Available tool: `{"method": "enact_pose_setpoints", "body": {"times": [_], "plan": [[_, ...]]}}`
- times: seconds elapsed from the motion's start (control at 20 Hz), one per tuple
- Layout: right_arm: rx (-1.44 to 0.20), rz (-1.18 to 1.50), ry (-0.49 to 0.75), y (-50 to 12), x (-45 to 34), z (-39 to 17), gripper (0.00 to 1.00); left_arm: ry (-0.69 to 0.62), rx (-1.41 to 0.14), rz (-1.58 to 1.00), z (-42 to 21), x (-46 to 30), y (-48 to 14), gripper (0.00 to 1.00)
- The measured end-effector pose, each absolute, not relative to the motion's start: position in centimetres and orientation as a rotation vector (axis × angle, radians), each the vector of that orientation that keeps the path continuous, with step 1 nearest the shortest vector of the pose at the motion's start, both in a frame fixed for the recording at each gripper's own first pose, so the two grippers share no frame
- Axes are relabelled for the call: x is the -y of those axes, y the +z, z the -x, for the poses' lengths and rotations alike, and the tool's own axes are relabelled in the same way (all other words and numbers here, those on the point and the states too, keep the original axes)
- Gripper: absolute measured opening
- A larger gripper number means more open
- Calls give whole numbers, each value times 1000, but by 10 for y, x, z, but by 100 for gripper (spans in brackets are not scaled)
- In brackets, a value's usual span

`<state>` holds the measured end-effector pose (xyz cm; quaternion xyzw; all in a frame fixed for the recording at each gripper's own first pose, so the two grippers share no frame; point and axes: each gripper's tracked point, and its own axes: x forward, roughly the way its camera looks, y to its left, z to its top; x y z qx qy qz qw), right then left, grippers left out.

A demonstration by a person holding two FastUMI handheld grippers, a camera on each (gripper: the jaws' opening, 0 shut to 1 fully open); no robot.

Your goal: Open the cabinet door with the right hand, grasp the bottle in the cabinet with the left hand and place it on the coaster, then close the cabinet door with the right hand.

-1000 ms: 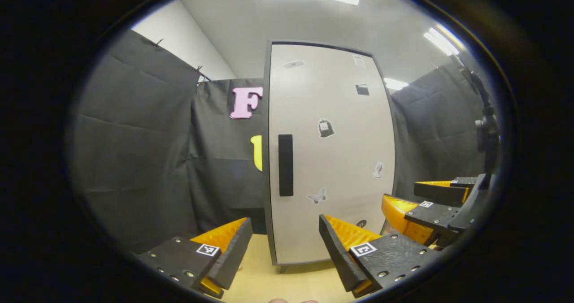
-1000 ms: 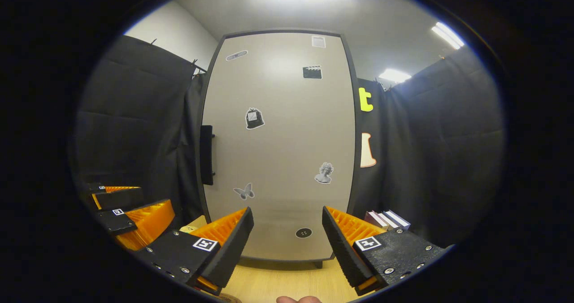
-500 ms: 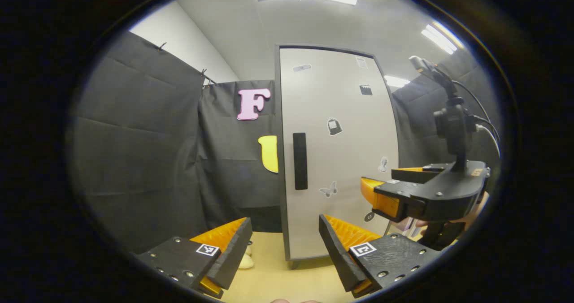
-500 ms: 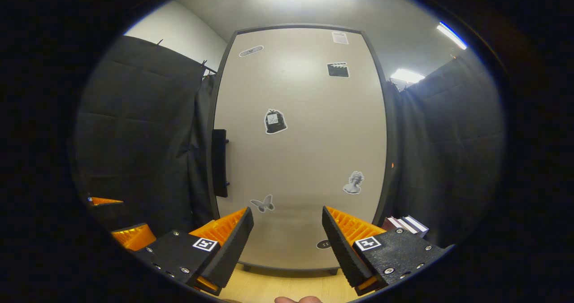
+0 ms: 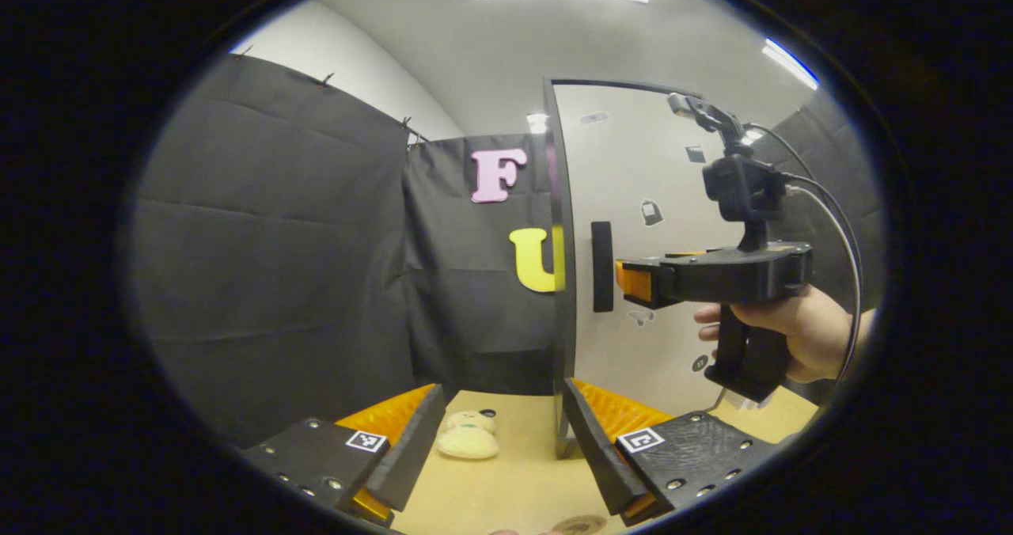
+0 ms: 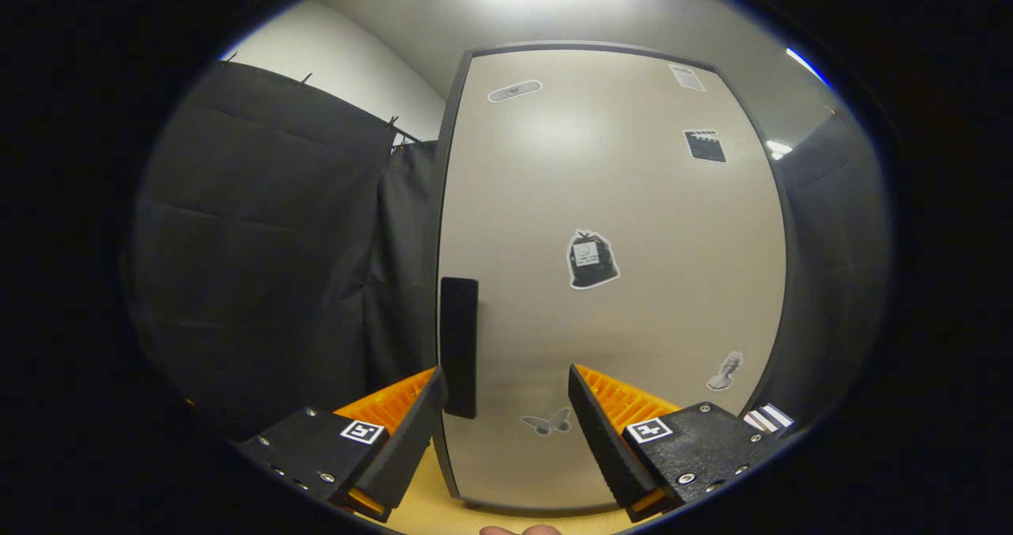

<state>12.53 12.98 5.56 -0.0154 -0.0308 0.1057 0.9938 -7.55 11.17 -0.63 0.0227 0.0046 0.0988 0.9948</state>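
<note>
The pale cabinet door [image 6: 633, 297] with small stickers stands shut, so the inside is hidden. Its black vertical handle [image 6: 459, 345] runs along the door's left edge. My right gripper [image 6: 506, 432] is open close in front of the door, and the handle's lower end sits just beyond its left finger. In the left gripper view a hand holds the right gripper [image 5: 629, 280] level, tips a short way from the handle [image 5: 601, 266]. My left gripper [image 5: 502, 440] is open and empty, low over the wooden table [image 5: 522, 487]. A round brown coaster [image 5: 582, 524] peeks in at the bottom.
A small cream plush toy [image 5: 468, 436] lies on the table, left of the cabinet's base. A few books [image 6: 766, 418] stand to the right of the cabinet. Black cloth walls close in the left and back.
The right gripper has moved closer to the door and left toward the handle. The left gripper view has shifted left, so the cabinet now appears from its left edge, with toy and coaster in sight.
</note>
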Motion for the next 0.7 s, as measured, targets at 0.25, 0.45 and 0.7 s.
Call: {"method": "enact_pose_setpoints", "body": {"times": [0.25,0.45,0.7], "plan": [[38,110,233,44,-165,-157,93,259,-21,-47,89,-136,-13,86],[-57,121,244,25,-177,-169,86,290,-35,-25,93,-141,-15,87],[-72,98,240,25,-167,-178,36,308,-63,-5,100,-157,-29,90]]}}
